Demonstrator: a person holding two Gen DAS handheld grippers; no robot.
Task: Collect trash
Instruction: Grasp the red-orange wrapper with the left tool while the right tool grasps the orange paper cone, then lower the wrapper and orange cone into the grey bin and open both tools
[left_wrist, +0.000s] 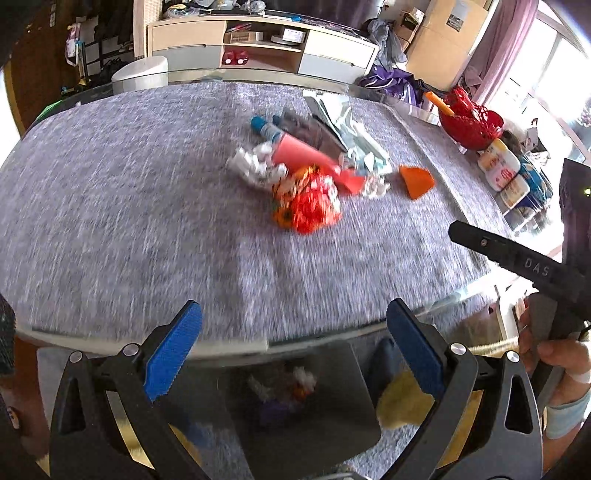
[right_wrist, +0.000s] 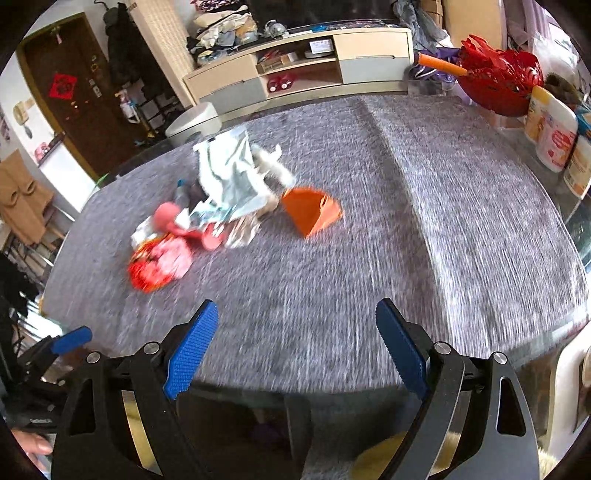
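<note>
so far nothing looks collected: the trash pile (left_wrist: 303, 173) lies on the grey table (left_wrist: 110, 221), while the left gripper (left_wrist: 295, 354) and right gripper (right_wrist: 295, 347) gape wide, empty.

Low media cabinet (left_wrist: 258, 44), dark door (right_wrist: 70, 96), bright window (left_wrist: 554, 74)

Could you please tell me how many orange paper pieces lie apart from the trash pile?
1: the orange paper piece lies on the grey mat, just right of the trash pile. Others may be hidden underneath.
</note>
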